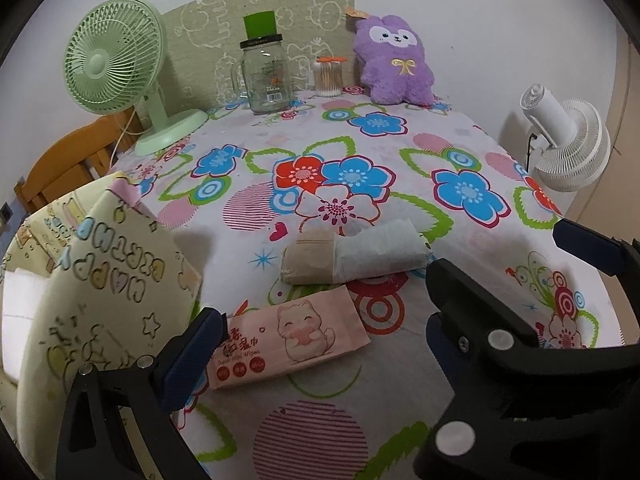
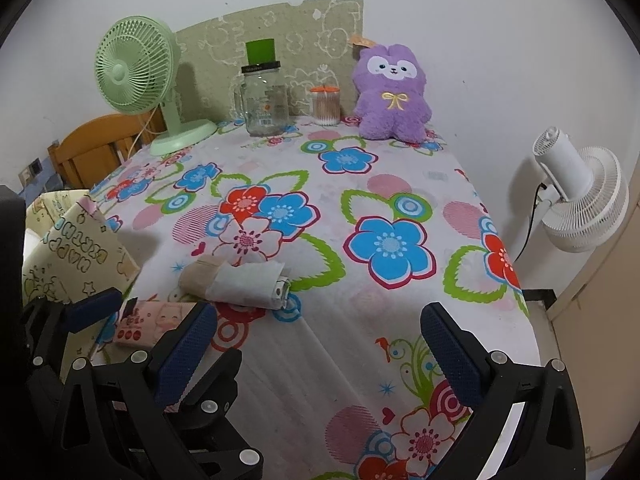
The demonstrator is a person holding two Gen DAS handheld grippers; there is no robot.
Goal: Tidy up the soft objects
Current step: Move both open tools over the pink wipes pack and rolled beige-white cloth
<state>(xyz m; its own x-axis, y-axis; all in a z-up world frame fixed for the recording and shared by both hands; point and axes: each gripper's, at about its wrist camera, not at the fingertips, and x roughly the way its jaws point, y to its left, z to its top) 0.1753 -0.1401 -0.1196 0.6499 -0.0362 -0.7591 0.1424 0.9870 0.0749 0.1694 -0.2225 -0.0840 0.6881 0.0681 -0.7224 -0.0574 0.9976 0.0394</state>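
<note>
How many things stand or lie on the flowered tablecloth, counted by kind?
Fans: 1, green fan
Containers: 2, glass jar, cotton swab box
Plush toys: 1, purple plush
Soft packs: 2, pink wipes pack, wrapped tissue pack
Bags: 1, yellow gift bag
Total: 7

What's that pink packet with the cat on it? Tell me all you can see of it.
The pink packet is a flat, soft-looking plastic pack of wet wipes, printed with a smiling cartoon cat, Chinese characters and three red dots. It looks sealed and lies flat on the flowered tablecloth, near the front edge, just in front of a rolled tissue bundle. The left gripper hangs open over it; whether a finger touches it is unclear.
</note>
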